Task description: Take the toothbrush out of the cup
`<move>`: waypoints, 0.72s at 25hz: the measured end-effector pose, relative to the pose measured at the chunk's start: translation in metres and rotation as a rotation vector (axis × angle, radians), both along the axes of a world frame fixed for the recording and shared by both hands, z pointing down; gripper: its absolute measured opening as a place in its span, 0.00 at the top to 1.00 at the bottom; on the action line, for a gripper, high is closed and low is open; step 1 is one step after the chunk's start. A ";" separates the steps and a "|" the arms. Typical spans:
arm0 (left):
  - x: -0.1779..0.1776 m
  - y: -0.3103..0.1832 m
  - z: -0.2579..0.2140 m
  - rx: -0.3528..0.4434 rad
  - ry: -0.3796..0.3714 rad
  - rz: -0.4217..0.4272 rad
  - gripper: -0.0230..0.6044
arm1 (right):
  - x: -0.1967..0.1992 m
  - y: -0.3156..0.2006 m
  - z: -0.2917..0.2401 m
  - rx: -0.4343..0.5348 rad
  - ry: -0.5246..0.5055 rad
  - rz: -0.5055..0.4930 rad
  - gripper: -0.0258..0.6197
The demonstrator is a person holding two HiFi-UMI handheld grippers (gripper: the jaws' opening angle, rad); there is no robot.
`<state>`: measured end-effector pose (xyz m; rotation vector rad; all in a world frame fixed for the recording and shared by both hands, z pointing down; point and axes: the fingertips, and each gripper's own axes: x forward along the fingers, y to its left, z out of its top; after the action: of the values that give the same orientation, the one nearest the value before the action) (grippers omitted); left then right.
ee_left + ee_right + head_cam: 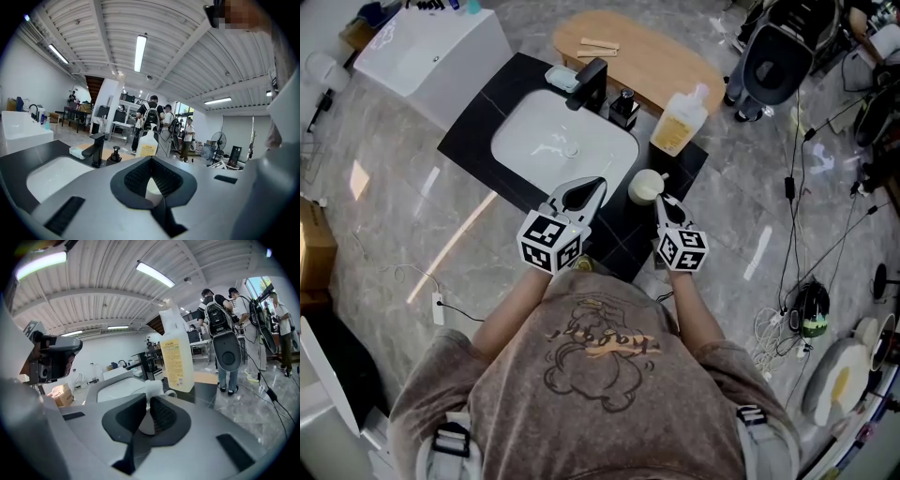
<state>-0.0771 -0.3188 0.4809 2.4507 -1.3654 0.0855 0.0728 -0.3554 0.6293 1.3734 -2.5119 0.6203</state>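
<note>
A white cup stands on the black counter, just right of the basin. A white toothbrush sticks out of the cup toward my right gripper. In the right gripper view the jaws are shut on the toothbrush, whose white end pokes up between the pads, with the cup right behind them. My left gripper hovers over the basin's near right corner, left of the cup. Its jaws are together with nothing held.
A white basin with a black faucet fills the counter. A yellow soap bottle and a small black dispenser stand behind the cup. A wooden table lies beyond. Cables trail over the floor at right.
</note>
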 end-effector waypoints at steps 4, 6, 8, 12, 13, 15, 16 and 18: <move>0.000 0.001 0.000 -0.002 0.010 0.002 0.93 | 0.003 -0.002 -0.004 0.006 0.009 0.016 0.92; 0.002 0.001 -0.001 -0.001 0.015 0.008 0.93 | 0.005 -0.002 -0.008 0.012 0.011 0.025 0.92; 0.005 0.002 -0.002 0.000 0.017 0.017 0.93 | 0.007 -0.003 -0.013 0.022 0.013 0.031 0.92; 0.012 0.003 -0.004 0.001 0.023 0.036 0.93 | 0.013 -0.005 -0.025 0.044 0.011 0.048 0.92; 0.013 0.003 -0.003 0.001 0.024 0.040 0.93 | 0.014 -0.005 -0.028 0.050 0.010 0.051 0.92; 0.016 0.003 -0.002 0.001 0.027 0.049 0.93 | 0.016 -0.006 -0.034 0.064 0.007 0.055 0.92; 0.018 0.003 -0.002 0.000 0.028 0.053 0.93 | 0.018 -0.006 -0.038 0.071 0.005 0.058 0.92; 0.022 0.003 -0.001 -0.001 0.032 0.064 0.93 | 0.021 -0.007 -0.046 0.086 0.000 0.066 0.92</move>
<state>-0.0547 -0.3163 0.4797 2.4846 -1.2730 0.0621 0.0937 -0.3621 0.5829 1.4912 -2.5300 0.5298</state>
